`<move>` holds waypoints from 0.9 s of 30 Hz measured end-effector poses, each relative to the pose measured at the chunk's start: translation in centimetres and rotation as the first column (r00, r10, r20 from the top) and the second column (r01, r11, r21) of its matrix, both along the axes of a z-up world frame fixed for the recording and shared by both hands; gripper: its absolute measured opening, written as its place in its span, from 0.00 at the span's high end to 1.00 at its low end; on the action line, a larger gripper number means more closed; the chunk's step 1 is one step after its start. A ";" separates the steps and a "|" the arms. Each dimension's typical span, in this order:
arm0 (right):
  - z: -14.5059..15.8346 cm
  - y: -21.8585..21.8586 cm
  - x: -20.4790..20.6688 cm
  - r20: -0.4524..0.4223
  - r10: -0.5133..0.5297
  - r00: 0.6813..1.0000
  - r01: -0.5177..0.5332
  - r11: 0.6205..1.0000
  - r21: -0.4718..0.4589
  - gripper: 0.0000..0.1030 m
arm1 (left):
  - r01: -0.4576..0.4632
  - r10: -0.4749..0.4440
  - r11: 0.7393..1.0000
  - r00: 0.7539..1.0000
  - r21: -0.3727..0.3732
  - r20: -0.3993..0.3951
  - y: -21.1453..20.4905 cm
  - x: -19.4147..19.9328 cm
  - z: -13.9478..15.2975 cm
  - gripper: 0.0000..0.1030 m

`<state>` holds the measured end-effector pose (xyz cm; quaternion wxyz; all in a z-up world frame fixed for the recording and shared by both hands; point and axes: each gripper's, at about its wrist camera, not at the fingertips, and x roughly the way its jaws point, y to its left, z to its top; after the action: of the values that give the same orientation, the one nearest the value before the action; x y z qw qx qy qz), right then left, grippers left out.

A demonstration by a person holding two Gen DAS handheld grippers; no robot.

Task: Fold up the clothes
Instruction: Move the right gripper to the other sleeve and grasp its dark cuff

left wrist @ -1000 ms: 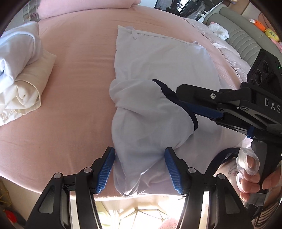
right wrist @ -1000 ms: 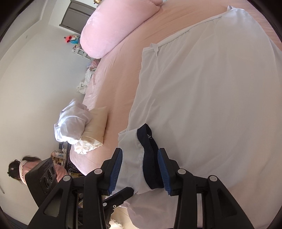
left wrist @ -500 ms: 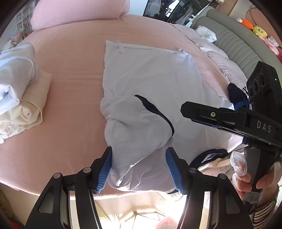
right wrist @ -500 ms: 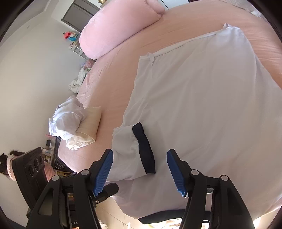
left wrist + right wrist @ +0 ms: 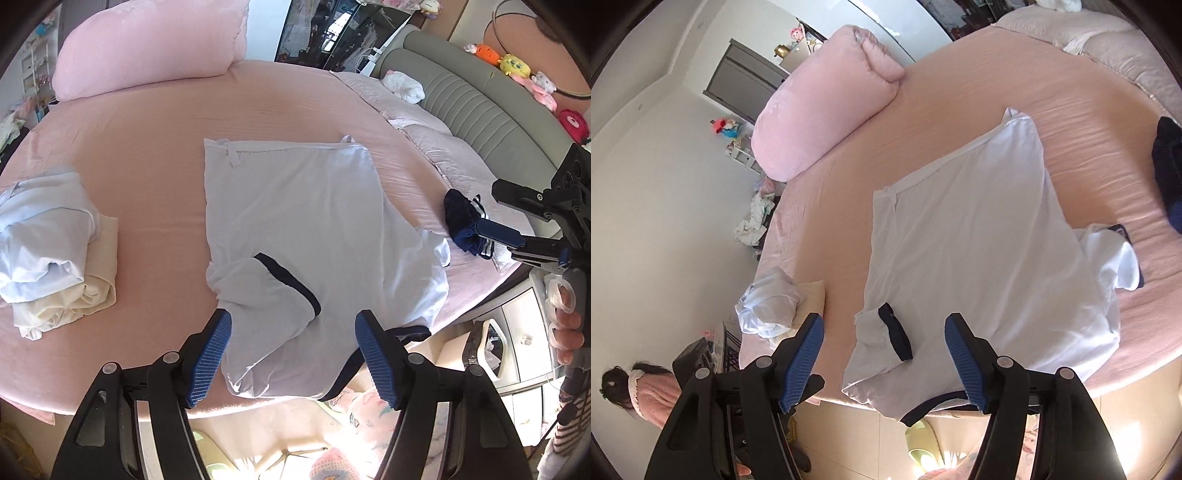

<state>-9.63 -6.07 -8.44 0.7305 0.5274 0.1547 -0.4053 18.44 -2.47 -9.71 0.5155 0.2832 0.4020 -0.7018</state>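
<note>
A white shirt with navy-trimmed sleeves lies flat, one sleeve folded inward, on the pink bed.

Both wrist views look steeply down, sharing the shirt.

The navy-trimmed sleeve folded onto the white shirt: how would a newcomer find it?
Start at the round pink bed; the white short-sleeved shirt lies spread at its middle. The folded-in sleeve sits on the shirt's near left side. Its dark navy cuff band lies on white fabric, unlike the other sleeve, which lies out on the sheet.
</note>
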 end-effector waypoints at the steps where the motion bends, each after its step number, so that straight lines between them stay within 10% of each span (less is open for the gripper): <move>1: 1.0 0.0 -0.7 0.019 -0.001 1.000 0.001 1.000 -0.001 0.32 | 0.007 -0.007 1.000 1.000 -0.007 -0.011 0.0 -0.1 0.7 0.34; 11: 10.2 -0.4 -5.5 0.245 -0.054 0.968 0.023 0.992 0.127 0.30 | 0.102 -0.101 0.992 0.995 -0.080 0.021 -1.9 -2.8 5.9 0.29; 16: 13.0 -2.2 -6.9 0.046 -0.090 0.995 0.083 0.987 0.141 0.29 | 0.184 -0.177 0.979 0.981 -0.083 0.083 -4.0 -6.7 5.6 0.28; 27: 1.0 -4.8 -11.0 -0.109 -0.041 0.993 0.070 0.960 0.270 0.29 | 0.317 -0.312 0.948 0.943 -0.032 0.114 -8.2 -15.1 1.2 0.28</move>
<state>-20.61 -10.91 -7.44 0.6300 0.6059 0.2318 -0.4269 3.32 -10.66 -8.52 0.4246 0.3681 0.3057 -0.7686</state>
